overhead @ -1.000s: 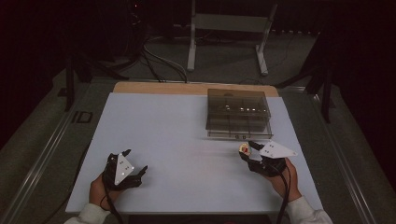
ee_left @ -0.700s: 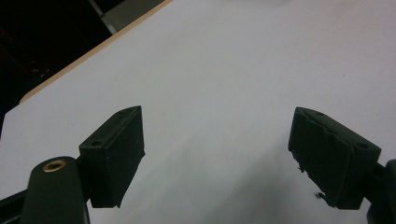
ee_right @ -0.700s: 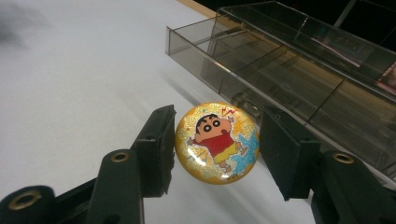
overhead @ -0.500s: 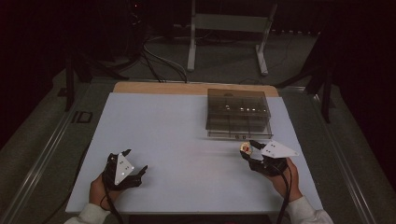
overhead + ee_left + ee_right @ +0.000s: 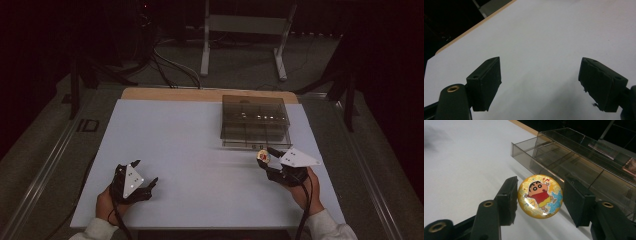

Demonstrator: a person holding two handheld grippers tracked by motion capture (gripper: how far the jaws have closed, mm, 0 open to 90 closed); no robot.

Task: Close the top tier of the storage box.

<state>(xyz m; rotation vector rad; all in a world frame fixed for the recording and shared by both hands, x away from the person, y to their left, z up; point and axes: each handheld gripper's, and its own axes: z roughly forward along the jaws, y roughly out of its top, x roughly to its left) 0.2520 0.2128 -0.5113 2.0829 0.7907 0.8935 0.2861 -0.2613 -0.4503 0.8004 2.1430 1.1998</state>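
Note:
A round gold badge (image 5: 540, 196) with a cartoon child in a red shirt hangs above the table, gripped edge to edge by my right gripper (image 5: 540, 191). From the high view, the badge (image 5: 262, 156) and right gripper (image 5: 268, 156) are just in front of the near edge of a smoky clear compartment box (image 5: 255, 117). The box (image 5: 579, 162) has an open tray with dividers close behind the badge. My left gripper (image 5: 145, 171) rests low at the table's near left. Its jaws are open (image 5: 540, 75) with only white tabletop between them.
The white table top (image 5: 190, 140) has a wooden strip (image 5: 170, 94) along its far edge. Beyond it stand a metal stand (image 5: 245, 30) and cables (image 5: 170, 65) on a dark floor. A rail (image 5: 45, 170) runs along the table's left side.

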